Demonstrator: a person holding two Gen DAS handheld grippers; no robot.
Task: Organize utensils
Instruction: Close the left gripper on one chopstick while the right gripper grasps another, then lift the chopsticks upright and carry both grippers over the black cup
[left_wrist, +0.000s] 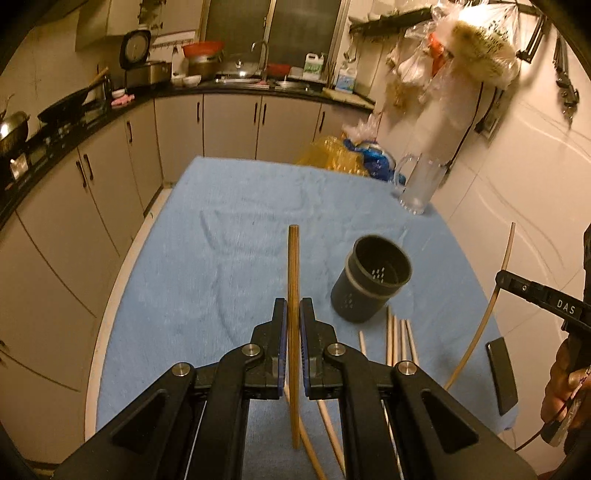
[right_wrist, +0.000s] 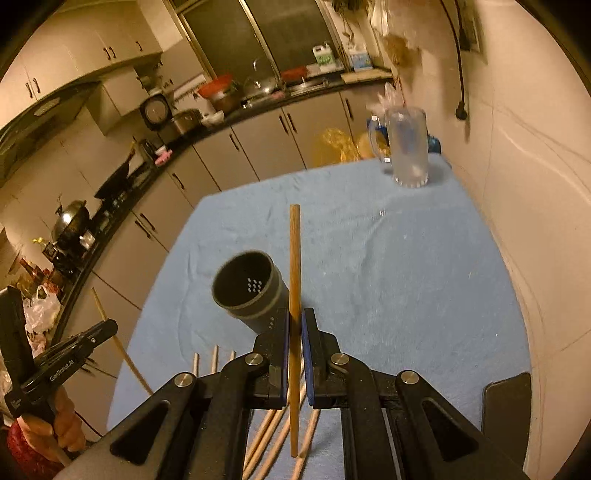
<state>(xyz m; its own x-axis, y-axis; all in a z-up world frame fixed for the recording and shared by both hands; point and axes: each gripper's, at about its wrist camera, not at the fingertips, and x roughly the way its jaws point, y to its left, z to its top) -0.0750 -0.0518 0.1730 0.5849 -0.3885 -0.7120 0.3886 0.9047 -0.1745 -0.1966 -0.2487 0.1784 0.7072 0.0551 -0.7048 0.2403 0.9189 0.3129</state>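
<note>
Blue cloth (left_wrist: 207, 258) covers the table, and a dark holder (left_wrist: 369, 282) stands on it, open mouth up. Left of the holder, the left gripper (left_wrist: 293, 314) has its jaws nearly closed on a wooden chopstick (left_wrist: 293, 295), held upright. Just in front of the holder, loose chopsticks (left_wrist: 397, 338) lie flat on the cloth. Right of the holder, the right gripper (right_wrist: 295, 325) clamps a second chopstick (right_wrist: 294, 280), also upright. Well beyond the holder, a glass mug (right_wrist: 408, 147) stands at the far right corner.
</note>
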